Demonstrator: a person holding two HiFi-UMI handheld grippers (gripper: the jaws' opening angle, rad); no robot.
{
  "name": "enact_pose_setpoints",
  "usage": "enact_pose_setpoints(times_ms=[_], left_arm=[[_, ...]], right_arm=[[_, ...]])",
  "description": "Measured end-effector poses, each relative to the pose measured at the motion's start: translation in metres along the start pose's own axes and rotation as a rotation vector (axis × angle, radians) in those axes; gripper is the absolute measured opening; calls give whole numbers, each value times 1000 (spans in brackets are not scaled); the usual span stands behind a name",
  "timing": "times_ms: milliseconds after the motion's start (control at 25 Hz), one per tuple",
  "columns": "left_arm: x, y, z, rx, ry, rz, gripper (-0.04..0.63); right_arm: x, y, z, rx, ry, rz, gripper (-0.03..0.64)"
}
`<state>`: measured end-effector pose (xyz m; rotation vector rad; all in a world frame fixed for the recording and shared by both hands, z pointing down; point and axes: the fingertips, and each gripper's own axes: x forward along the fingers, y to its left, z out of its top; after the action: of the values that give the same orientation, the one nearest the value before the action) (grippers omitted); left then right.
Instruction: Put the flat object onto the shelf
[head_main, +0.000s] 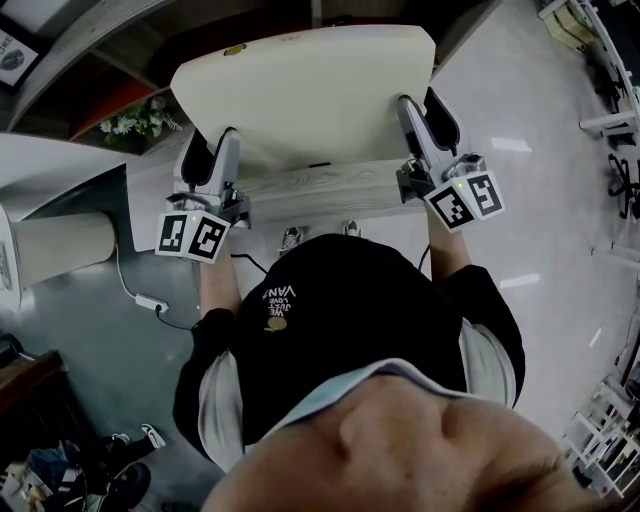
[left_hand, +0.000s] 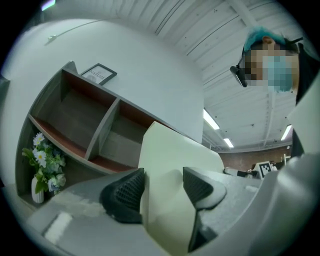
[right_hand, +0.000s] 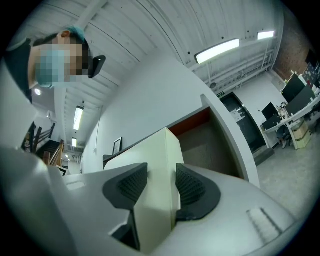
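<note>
- Nearest on the head view is the person's black top (head_main: 330, 330), with both forearms reaching forward from it.
- The left gripper (head_main: 212, 150) is clamped on the left edge of the flat cream panel (head_main: 300, 95). In the left gripper view I see a dark ribbed pad on either face of that edge.
- The right gripper (head_main: 428, 108) is clamped on the panel's right edge. The right gripper view shows its two pads squeezing the thick edge between them.
- So the panel is carried between the two tongs, broad face towards the head camera, and it isn't on the shelf yet. In the head view its near edge overlaps a wood-grain board (head_main: 320, 190), and I can't tell whether they touch.
- Past the panel, the left gripper view shows the shelf (left_hand: 95, 125), with grey compartments, red-brown edges and an upright divider.
- A vase of white flowers (left_hand: 44, 167) stands under its curved board at the left.
- A small framed picture (left_hand: 99, 74) sits on top of the shelf.
</note>
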<state>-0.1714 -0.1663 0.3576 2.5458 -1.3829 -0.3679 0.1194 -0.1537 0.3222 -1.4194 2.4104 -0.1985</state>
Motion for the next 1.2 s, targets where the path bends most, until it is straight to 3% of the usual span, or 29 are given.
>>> enact_pose_setpoints(times_ms=[800, 1200], left_arm=[[18, -29, 86, 143, -155, -119, 233], [37, -66, 144, 233, -224, -163, 229]], right_arm=[[10, 19, 78, -86, -183, 50, 166], [13, 23, 145, -162, -272, 93, 164]])
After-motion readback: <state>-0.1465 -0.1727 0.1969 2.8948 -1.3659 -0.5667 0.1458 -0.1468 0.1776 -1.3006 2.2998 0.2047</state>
